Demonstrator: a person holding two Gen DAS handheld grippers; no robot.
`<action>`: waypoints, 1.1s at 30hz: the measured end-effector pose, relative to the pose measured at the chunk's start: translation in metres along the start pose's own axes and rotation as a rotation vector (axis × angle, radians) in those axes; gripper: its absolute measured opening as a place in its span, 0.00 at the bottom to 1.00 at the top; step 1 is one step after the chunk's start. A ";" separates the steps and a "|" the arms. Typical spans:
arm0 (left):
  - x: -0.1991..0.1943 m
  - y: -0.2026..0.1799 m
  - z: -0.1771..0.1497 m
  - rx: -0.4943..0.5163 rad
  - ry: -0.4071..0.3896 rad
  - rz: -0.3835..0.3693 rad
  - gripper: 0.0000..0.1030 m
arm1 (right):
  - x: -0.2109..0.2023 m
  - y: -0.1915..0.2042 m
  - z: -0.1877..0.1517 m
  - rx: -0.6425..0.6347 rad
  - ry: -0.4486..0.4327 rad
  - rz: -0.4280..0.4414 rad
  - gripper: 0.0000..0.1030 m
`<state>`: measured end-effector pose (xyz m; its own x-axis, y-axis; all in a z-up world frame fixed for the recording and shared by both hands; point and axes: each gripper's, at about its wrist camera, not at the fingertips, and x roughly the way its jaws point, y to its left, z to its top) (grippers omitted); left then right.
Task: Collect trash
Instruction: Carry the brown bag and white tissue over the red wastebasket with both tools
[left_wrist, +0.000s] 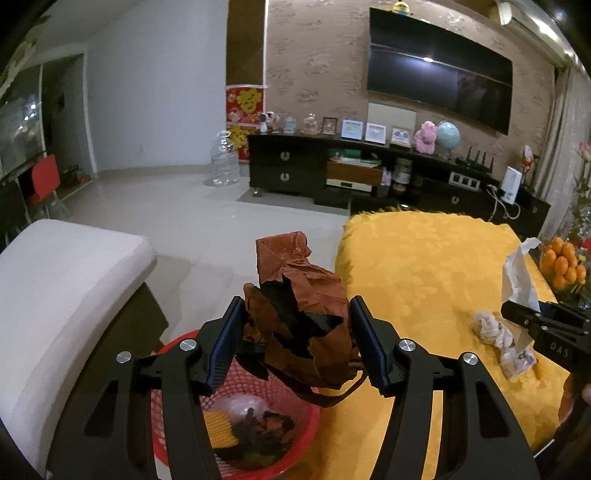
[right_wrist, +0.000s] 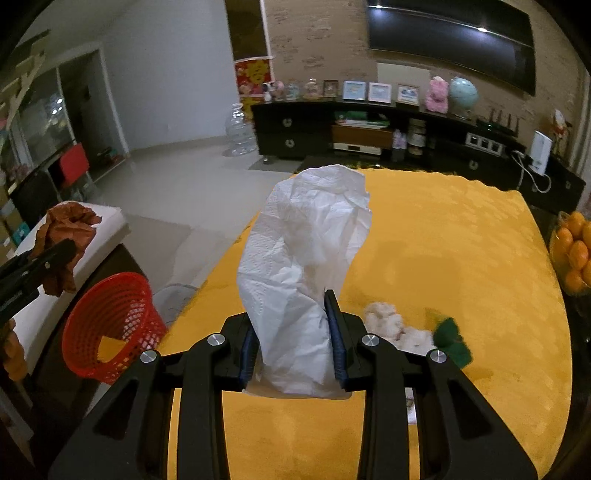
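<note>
Brown crumpled paper bag (left_wrist: 299, 314), torn, dark inside, handle loop dangling, clamped between left gripper (left_wrist: 295, 343) pads above red mesh basket (left_wrist: 177, 428) at 6 o'clock in left view. Basket already holds dark scraps, clear plastic. White tissue (right_wrist: 303, 273), creased, embossed, standing tall, pinched low by right gripper (right_wrist: 291, 347) over yellow tablecloth (right_wrist: 461, 258). Off-white wad (right_wrist: 384, 321) and green scrap (right_wrist: 452, 334) on cloth at 3 o'clock of right gripper.
</note>
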<state>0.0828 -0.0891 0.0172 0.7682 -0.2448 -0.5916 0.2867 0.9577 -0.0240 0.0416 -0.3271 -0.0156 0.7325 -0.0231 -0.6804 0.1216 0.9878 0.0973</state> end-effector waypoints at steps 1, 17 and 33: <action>-0.001 0.003 -0.001 -0.005 0.001 0.005 0.54 | 0.001 0.003 0.000 -0.006 0.001 0.005 0.31; -0.008 0.073 -0.025 -0.095 0.048 0.126 0.54 | 0.026 0.077 0.007 -0.103 0.033 0.112 0.31; 0.009 0.093 -0.037 -0.101 0.089 0.190 0.54 | 0.050 0.159 0.030 -0.236 0.042 0.271 0.31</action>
<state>0.0950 0.0035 -0.0199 0.7479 -0.0488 -0.6620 0.0795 0.9967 0.0164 0.1176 -0.1762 -0.0129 0.6883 0.2462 -0.6824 -0.2352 0.9656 0.1112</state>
